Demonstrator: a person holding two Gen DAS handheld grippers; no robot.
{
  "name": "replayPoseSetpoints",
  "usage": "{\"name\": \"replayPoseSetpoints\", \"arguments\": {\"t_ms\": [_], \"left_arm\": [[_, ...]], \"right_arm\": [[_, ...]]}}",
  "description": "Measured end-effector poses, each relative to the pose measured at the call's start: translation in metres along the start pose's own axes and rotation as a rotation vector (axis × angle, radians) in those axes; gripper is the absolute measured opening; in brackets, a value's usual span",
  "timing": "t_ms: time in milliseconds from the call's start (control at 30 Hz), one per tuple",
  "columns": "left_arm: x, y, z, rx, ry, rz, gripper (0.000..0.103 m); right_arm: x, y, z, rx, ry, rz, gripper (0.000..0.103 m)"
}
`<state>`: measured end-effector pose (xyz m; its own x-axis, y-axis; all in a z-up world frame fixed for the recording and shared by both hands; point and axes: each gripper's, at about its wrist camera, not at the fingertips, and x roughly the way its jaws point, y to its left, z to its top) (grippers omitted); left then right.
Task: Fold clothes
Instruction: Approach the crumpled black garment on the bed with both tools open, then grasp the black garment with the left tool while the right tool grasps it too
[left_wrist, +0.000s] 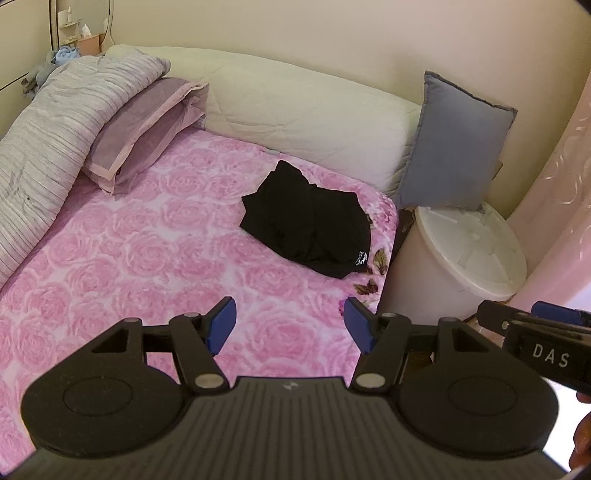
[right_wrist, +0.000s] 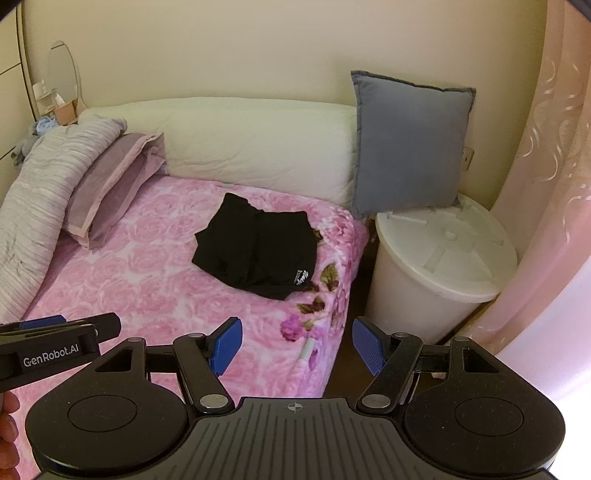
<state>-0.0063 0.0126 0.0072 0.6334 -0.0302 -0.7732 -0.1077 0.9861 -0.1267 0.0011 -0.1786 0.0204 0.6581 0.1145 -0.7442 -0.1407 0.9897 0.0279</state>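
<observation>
Dim, warm indoor light with a yellowish cast on the wall (right_wrist: 258, 48). Brightest patch is the curtain (right_wrist: 554, 229) at the right edge, washed out low down, so light probably comes from that side. Soft shadows only, no hard glare. Black garment (left_wrist: 310, 225) loses nearly all fold detail in both views. Strong fisheye bending: bed (left_wrist: 147, 258) edges and wall curve, corners vignette to black. Mirror (right_wrist: 62, 74) corner is soft and smeary. Slight overall noise, centre reasonably sharp.
</observation>
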Motion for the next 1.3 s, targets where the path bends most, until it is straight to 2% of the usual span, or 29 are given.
{"name": "replayPoseSetpoints", "arguments": {"t_ms": [233,500,767,967,1200,1300], "left_arm": [[0.009,-0.005,0.004,0.002,0.026,0.035,0.061],[0.026,-0.007,0.01,-0.035,0.004,0.013,0.061],[0.052,-0.012,0.023,-0.092,0.026,-0.006,0.061],[0.093,-0.02,0.039,-0.097,0.09,0.009,0.061],[0.164,-0.026,0.06,-0.073,0.194,0.054,0.061],[0.198,-0.025,0.07,-0.069,0.232,0.069,0.061]], "right_arm": [[0.01,-0.005,0.006,0.005,0.007,0.007,0.07],[0.03,-0.01,0.018,-0.019,0.021,0.021,0.07],[0.062,-0.021,0.033,-0.026,0.043,0.042,0.07],[0.098,-0.038,0.048,0.025,0.061,0.101,0.07],[0.173,-0.062,0.07,0.135,0.213,0.215,0.07],[0.207,-0.07,0.08,0.158,0.273,0.219,0.07]]}}
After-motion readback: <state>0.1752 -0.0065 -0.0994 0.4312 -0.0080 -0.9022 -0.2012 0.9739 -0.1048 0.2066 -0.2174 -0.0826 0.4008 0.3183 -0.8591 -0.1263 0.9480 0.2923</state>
